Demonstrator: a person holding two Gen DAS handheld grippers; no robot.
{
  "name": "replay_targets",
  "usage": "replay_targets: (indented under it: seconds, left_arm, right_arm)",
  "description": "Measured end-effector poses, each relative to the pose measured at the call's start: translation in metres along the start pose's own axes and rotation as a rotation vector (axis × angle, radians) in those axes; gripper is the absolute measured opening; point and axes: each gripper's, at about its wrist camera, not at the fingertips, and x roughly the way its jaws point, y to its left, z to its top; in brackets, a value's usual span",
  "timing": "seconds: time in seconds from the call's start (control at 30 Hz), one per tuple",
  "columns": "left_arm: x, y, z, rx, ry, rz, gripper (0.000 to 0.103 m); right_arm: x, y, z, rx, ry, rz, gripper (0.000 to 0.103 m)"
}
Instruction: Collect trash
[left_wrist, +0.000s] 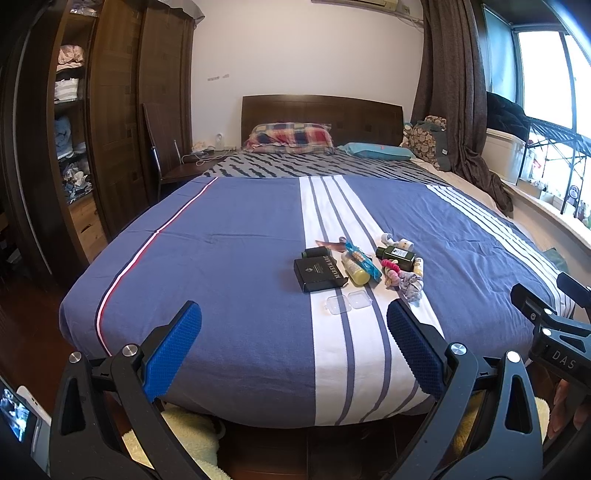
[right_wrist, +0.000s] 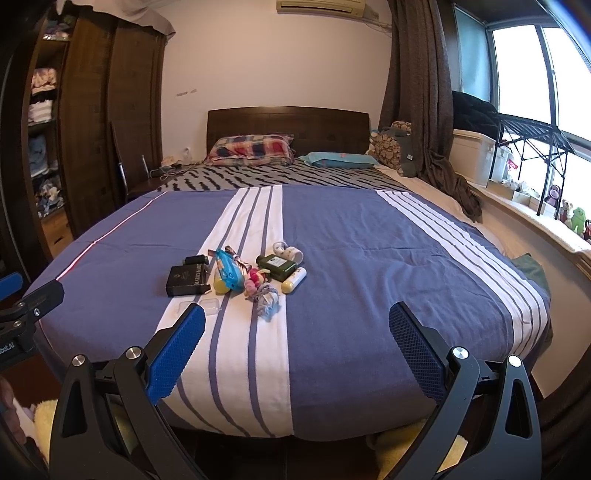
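Observation:
A small pile lies on the blue striped bed: a black box, a blue wrapper, a yellow bottle, a dark green bottle, a pink and grey hair tie bundle and a clear plastic case. The pile also shows in the right wrist view, with the box, wrapper and green bottle. My left gripper is open and empty, short of the pile. My right gripper is open and empty, right of the pile.
A dark wardrobe with open shelves stands left. A chair is beside the headboard. Pillows lie at the bed's far end. A curtain and window sill with boxes run along the right. Yellow fluffy slippers lie under the bed's foot.

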Motion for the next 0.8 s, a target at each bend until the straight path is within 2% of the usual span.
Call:
replay_targets:
  seconds: [0.8]
  left_arm:
    - [0.0007,-0.0003,-0.0018,0.000,-0.001,0.001,0.095]
  right_arm:
    - [0.0014,0.0017,-0.0008,-0.004,0.005,0.005,0.100]
